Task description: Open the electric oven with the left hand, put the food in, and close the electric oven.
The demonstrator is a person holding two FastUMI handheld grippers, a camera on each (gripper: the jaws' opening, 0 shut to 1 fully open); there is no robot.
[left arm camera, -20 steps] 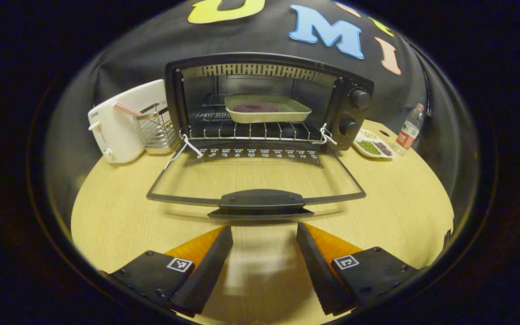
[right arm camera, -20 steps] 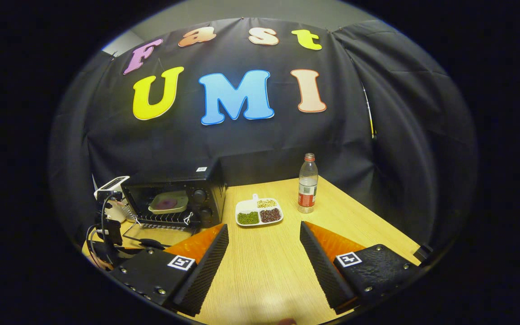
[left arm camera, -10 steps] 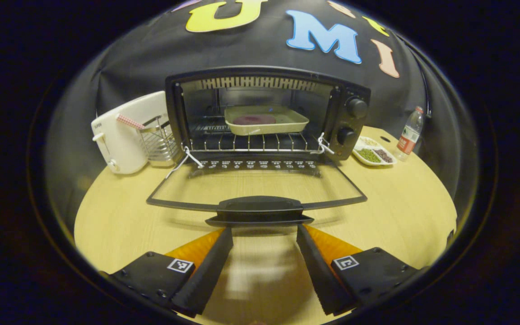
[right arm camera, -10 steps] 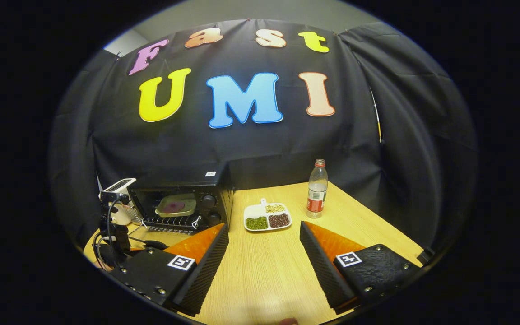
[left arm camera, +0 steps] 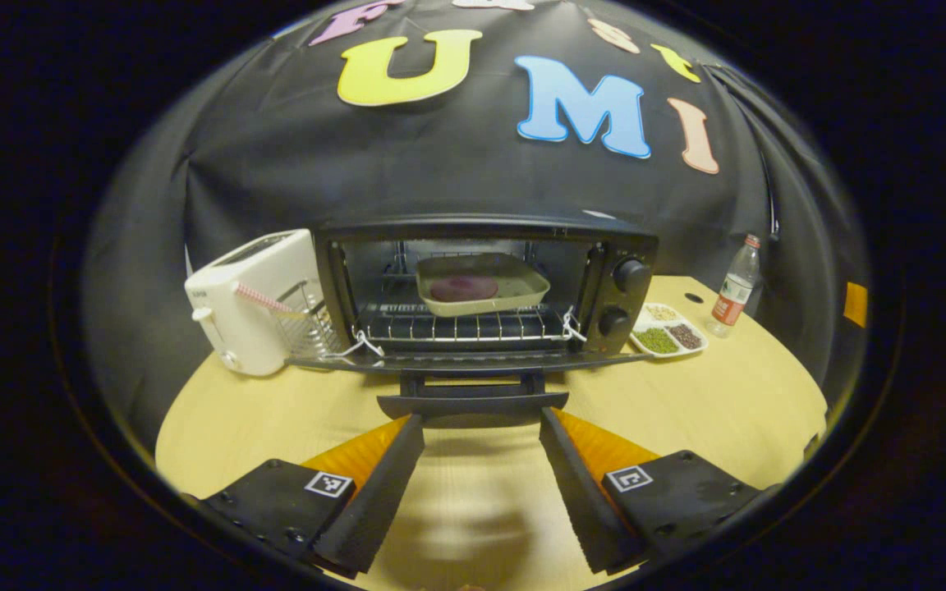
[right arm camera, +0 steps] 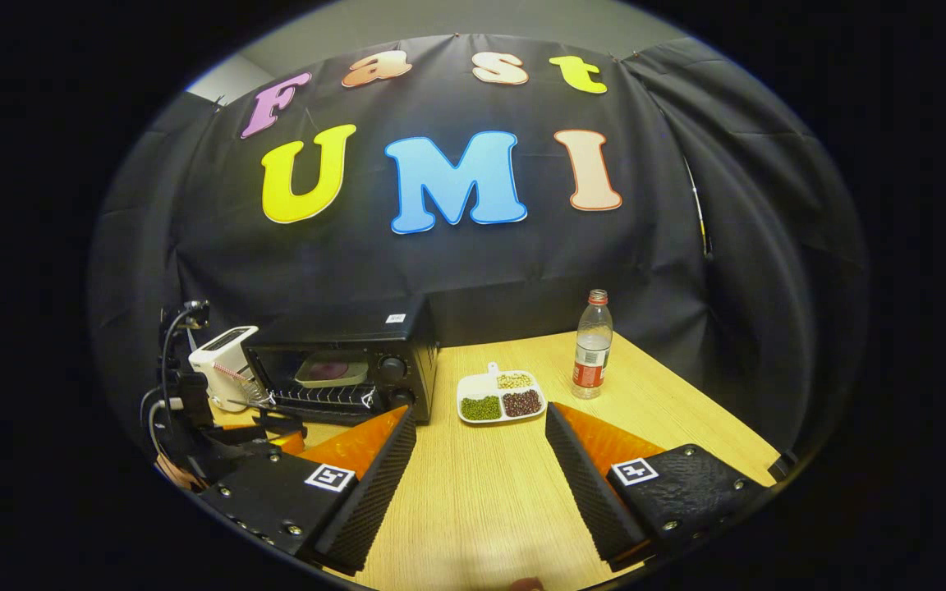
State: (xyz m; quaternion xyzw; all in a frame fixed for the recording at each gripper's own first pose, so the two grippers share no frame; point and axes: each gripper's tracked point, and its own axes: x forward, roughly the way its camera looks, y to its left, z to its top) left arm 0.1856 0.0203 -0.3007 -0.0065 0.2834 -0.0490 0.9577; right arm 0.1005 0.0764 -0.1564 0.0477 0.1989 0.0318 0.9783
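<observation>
The electric oven (left arm camera: 481, 287) stands in the middle of the left gripper view, its open mouth facing the camera and its long axis running left to right across the frame. Its door (left arm camera: 473, 361) is dropped to about level, seen nearly edge-on as a thin dark band, with the door handle (left arm camera: 473, 402) jutting toward the camera just below it. Inside, on the wire rack (left arm camera: 465, 327), sits a pale tray (left arm camera: 481, 283) holding a dark reddish piece of food (left arm camera: 463, 288); the tray's long side also runs left to right. Two knobs (left arm camera: 629, 275) stack at the right end of the oven front.

The left hand-held gripper (left arm camera: 481, 427) is at the bottom centre of that view, fingers spread apart and empty, their tips just short of the door handle and to either side of it; whether they touch it cannot be told.

A white toaster (left arm camera: 255, 300) stands left of the oven with a wire basket (left arm camera: 309, 324) beside it. To the right lie a divided dish of beans (left arm camera: 668, 332) and, farther right, a plastic bottle (left arm camera: 734, 286), all on the light wooden table (left arm camera: 727, 402).

In the right gripper view the oven (right arm camera: 342, 369) is at lower left. The right hand-held gripper (right arm camera: 481, 423) is at bottom centre, released and empty above bare table, well apart from the oven.
</observation>
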